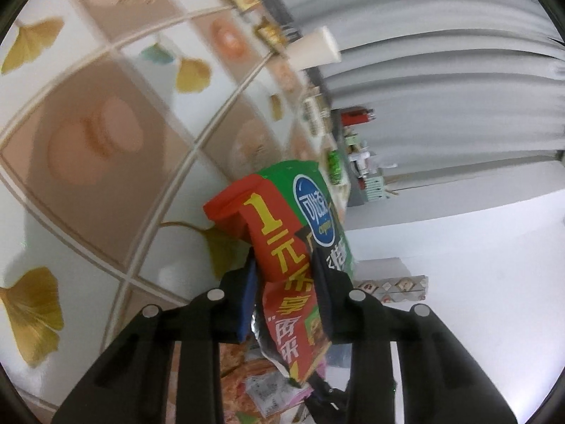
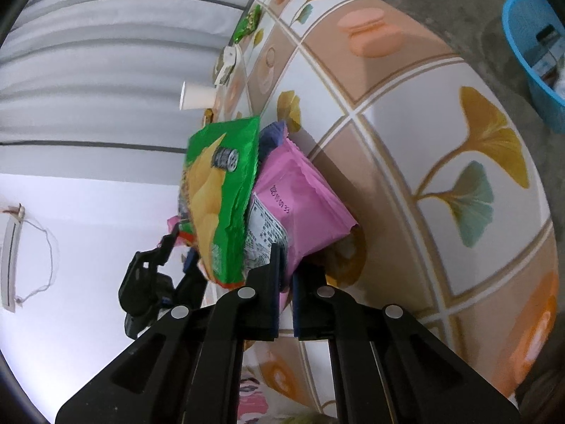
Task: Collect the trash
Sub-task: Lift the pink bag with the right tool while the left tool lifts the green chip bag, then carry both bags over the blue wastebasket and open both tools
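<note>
Grey curtain (image 1: pixel 441 70) and white wall form the backdrop in both wrist views.

Tablecloth (image 2: pixel 406 113): patterned with ginkgo leaves and macarons, covering the table; far edge lined with small packets and a paper cup (image 2: pixel 197 97). Broad bare squares give open room near both tools.

Blue basket (image 2: pixel 533 56): on the floor past the table edge, well apart, some items inside; a likely destination for the trash.

Red-and-green snack bag (image 1: pixel 282 247): clamped mid-body by the left gripper (image 1: pixel 284 279), lifted off the cloth. Judged light, crinkly, slippery foil; best pinched on a flat seam.

Pink wrapper (image 2: pixel 300 198): gripped at its lower edge by the right gripper (image 2: pixel 286 268), jaws nearly closed on it. Soft, thin, likely to slide.

Green chip bag (image 2: pixel 222 190): just beside the pink wrapper, overlapping it; held by the other gripper, seen at left.
</note>
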